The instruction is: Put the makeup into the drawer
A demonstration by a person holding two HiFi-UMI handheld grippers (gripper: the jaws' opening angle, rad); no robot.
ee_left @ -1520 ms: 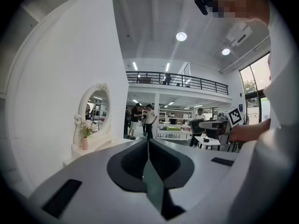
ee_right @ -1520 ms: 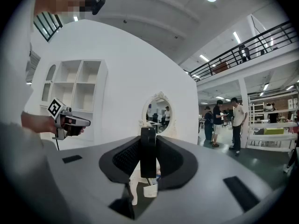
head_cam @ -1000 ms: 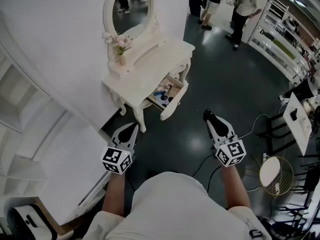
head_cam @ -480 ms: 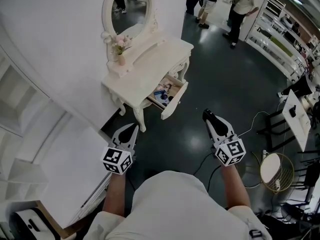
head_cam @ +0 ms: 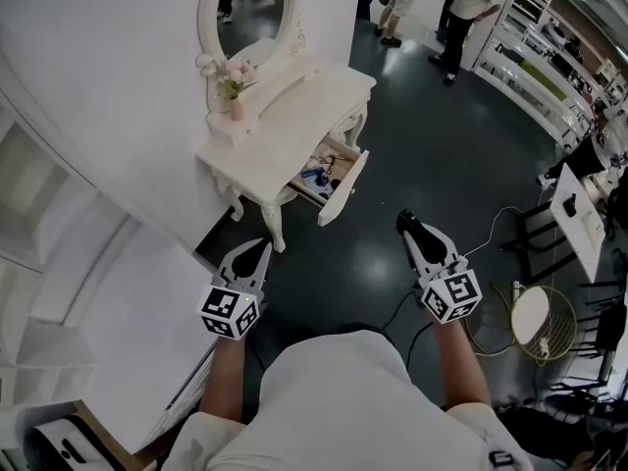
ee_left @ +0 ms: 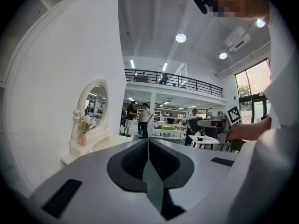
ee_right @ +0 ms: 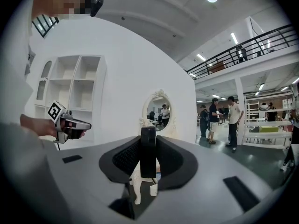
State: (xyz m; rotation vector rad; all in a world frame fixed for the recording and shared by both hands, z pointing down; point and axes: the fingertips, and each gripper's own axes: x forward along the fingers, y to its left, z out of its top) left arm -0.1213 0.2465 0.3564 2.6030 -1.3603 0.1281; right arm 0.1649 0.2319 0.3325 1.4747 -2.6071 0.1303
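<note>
A white dressing table [head_cam: 294,116] with an oval mirror [head_cam: 243,13] stands against the wall. Its drawer [head_cam: 339,177] is pulled out, with several small items inside. My right gripper [head_cam: 407,226] hovers over the dark floor, to the right of the drawer and nearer to me. It is shut on a black oblong makeup case [ee_right: 148,150] that stands upright between the pads. My left gripper [head_cam: 257,250] is near the table's front leg, shut with nothing in it; its jaws [ee_left: 148,143] meet at the tips.
A small vase of pink flowers [head_cam: 235,101] sits on the tabletop by the mirror. People stand at the back [head_cam: 461,8]. White shelving lines the left wall. A cable and a round wire frame [head_cam: 542,324] lie on the floor to the right.
The dressing table and drawer have slid slightly up and left in the head view. Both grippers keep their places in the picture, and the right one still holds the black case.
</note>
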